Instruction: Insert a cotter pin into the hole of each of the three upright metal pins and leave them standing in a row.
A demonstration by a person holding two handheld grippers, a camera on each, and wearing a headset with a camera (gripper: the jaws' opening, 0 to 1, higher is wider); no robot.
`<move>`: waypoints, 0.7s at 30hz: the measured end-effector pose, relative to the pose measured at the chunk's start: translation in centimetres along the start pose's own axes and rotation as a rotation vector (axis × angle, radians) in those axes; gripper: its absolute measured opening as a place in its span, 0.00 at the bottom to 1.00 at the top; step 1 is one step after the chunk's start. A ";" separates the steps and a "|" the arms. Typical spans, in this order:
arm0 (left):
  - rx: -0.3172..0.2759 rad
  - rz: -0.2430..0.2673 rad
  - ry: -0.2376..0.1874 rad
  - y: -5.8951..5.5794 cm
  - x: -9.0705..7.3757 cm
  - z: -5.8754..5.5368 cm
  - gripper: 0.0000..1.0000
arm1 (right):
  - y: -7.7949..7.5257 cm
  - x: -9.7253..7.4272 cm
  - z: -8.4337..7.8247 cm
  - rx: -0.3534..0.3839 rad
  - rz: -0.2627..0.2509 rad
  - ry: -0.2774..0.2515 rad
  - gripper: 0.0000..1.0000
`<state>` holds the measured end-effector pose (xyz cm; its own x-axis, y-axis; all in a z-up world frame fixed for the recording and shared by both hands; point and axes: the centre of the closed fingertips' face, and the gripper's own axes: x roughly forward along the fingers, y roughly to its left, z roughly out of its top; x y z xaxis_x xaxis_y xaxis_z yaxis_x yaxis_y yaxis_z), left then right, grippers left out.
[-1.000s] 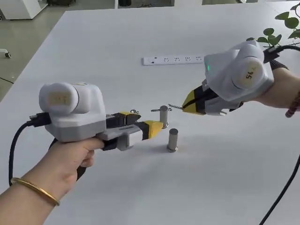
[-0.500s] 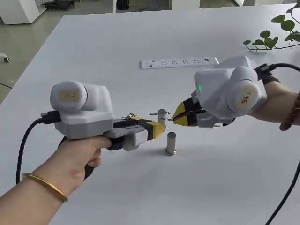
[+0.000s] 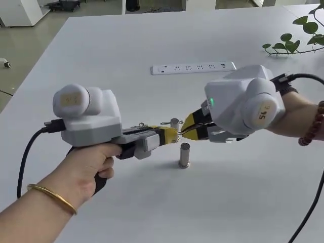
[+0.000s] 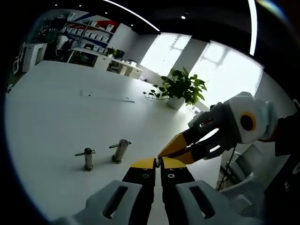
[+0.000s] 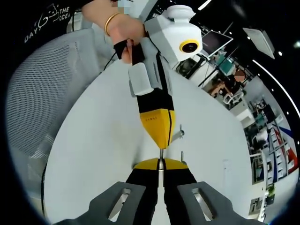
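Observation:
A bare upright metal pin [image 3: 184, 154] stands on the white table [image 3: 152, 50], just in front of both grippers. Behind them stand two pins, each with a cotter pin through its hole: one [image 4: 87, 158] at the left, one [image 4: 120, 150] to its right. My left gripper [image 3: 172, 134] and right gripper [image 3: 183, 132] meet tip to tip above the table. A thin cotter pin [image 5: 161, 154] bridges the two tips. The right gripper [image 5: 160, 164] is shut on one end. The left gripper [image 4: 158, 162] has its jaws together on the other end.
A white power strip [image 3: 192, 67] lies farther back on the table. Green plant leaves [image 3: 298, 38] trail in at the far right. Black cables hang from both grippers. Open table surface lies in front of the bare pin.
The right gripper has moved left and down with the cotter pin until its tips meet the left gripper's. The left jaws, apart earlier, have come together on the pin.

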<state>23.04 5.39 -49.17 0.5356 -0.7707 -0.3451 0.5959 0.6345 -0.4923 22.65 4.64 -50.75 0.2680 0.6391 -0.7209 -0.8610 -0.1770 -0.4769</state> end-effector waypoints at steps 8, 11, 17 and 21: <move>0.001 -0.001 0.009 -0.1 0.0 -0.3 0.02 | -0.1 -0.2 0.4 -0.006 -0.013 -0.006 0.00; -0.005 -0.003 0.005 -0.2 0.0 -0.3 0.01 | -0.1 -0.2 0.4 -0.010 -0.011 -0.006 0.00; 0.011 -0.013 0.014 -0.2 -0.1 -0.4 0.01 | 0.0 -0.1 0.5 0.019 -0.005 -0.013 0.00; 0.027 -0.013 0.016 -0.2 -0.1 -0.4 0.00 | 0.2 0.1 0.6 0.101 0.017 -0.038 0.00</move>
<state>22.61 5.32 -49.40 0.5179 -0.7797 -0.3519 0.6189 0.6256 -0.4750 22.25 5.14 -50.60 0.2378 0.6646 -0.7083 -0.9052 -0.1128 -0.4097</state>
